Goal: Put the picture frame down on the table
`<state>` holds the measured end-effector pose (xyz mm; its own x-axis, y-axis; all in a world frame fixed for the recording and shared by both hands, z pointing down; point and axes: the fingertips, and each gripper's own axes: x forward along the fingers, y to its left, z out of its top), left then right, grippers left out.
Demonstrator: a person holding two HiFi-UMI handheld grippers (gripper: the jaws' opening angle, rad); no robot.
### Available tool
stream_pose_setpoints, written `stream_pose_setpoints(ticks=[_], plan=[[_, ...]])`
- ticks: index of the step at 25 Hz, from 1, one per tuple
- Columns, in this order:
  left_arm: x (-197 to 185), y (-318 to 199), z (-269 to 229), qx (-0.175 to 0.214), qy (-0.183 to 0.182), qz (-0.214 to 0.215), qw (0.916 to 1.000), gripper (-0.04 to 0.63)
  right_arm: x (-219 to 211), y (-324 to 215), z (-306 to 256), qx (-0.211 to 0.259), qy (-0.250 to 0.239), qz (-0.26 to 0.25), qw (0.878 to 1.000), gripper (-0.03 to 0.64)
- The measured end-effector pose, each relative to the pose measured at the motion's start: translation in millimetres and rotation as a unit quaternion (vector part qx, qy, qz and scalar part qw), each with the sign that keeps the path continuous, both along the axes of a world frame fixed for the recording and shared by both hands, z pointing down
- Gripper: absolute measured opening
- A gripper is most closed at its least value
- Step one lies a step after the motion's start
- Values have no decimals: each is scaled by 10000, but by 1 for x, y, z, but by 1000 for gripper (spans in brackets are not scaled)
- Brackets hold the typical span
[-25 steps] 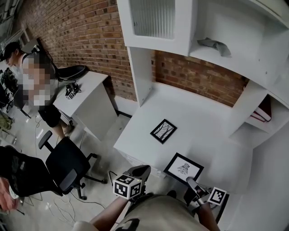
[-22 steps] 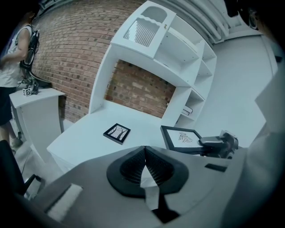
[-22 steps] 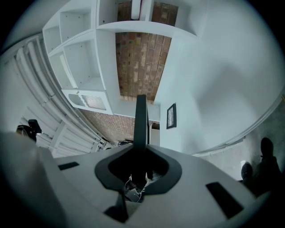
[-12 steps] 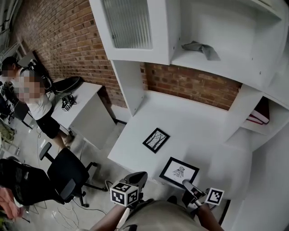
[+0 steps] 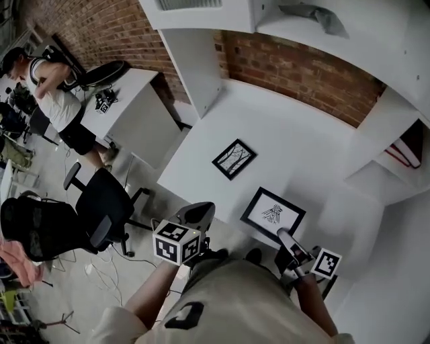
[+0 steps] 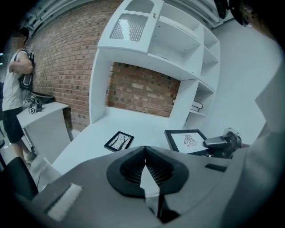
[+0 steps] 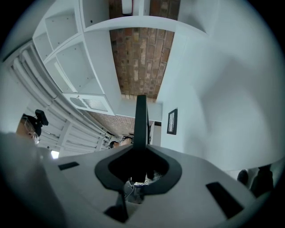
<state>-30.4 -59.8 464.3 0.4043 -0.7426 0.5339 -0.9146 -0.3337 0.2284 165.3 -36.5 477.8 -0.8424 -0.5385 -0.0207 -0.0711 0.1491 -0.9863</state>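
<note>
A black picture frame (image 5: 273,213) with a white drawing hangs flat over the front edge of the white desk (image 5: 295,141). My right gripper (image 5: 285,236) is shut on its near edge. In the right gripper view the frame (image 7: 141,118) runs edge-on out of the jaws. A second, smaller frame (image 5: 234,158) with a tree drawing lies flat on the desk further in, also seen as the small frame (image 6: 119,140) in the left gripper view. My left gripper (image 5: 200,213) hovers left of the held frame, off the desk's front edge, shut with nothing in it.
White shelving stands over the desk against a brick wall, with red books (image 5: 411,149) at the right and a grey cloth (image 5: 314,15) on top. At the left are a black office chair (image 5: 101,209), a second white table (image 5: 127,101) and a standing person (image 5: 57,101).
Both grippers have shifted a little toward the desk, the right one carrying the frame further over the desk top. The head camera has tipped down.
</note>
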Motion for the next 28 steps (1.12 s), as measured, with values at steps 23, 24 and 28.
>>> stream_pose_setpoints(ticks=[23,24,28], plan=[[-67,-38,10,97,501,-61,9987,5,-18,-41,6,-373,463,1004,9932,35],[-71,-42,10,108,533,10,9985,5,-22,-42,5,-391,499,1079,9921,35],[-87,-50,16,79,654,264,9975,5,-37,-43,6,-445,690,1417,9865,35]])
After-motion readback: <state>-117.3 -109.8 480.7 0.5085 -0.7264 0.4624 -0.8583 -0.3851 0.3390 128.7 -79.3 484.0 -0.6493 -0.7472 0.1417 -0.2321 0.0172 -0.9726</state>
